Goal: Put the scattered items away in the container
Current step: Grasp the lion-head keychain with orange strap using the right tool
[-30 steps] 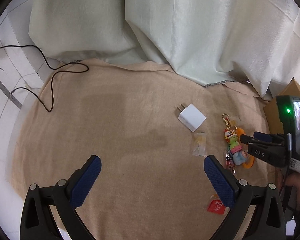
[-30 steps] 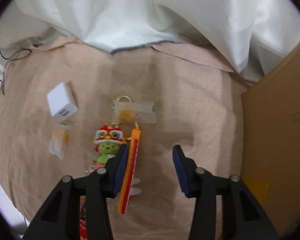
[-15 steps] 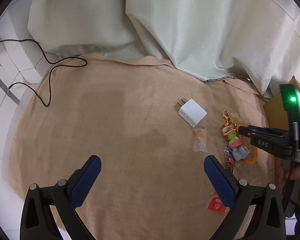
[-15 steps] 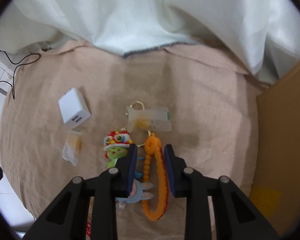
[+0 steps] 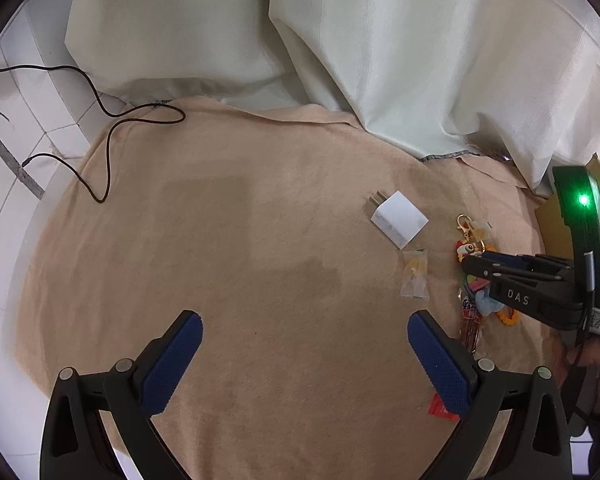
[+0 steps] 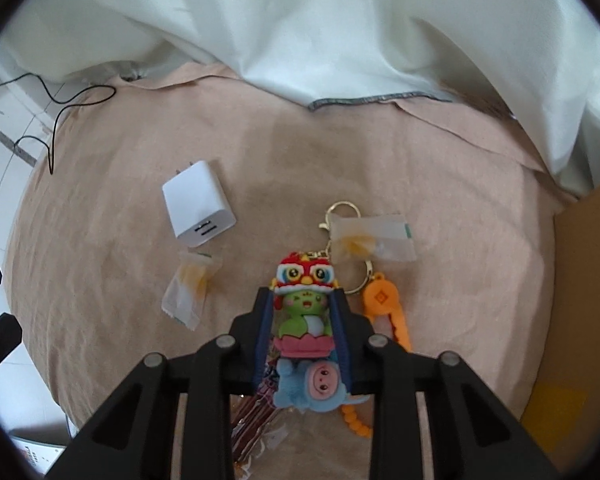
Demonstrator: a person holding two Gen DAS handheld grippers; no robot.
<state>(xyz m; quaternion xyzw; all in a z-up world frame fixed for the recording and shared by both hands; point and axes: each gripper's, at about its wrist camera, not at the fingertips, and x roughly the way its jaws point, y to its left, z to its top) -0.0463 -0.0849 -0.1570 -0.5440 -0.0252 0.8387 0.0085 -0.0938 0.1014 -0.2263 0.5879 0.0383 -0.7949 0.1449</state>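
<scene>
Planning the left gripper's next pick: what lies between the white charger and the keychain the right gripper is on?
A small clear packet with yellow contents lies on the cloth between the white charger and the keychain, touching neither. The right wrist view shows it best.

The cardboard box (image 6: 580, 300) runs off the right edge; the right claw (image 6: 302, 308) hides the red snack packet (image 6: 256, 412) partly.

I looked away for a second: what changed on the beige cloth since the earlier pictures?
The right claw narrowed and shifted from the orange strap onto the green doll keychain with the red lion hat, which now sits between its pads. The left claw stayed open; the white charger block kept its place.
</scene>
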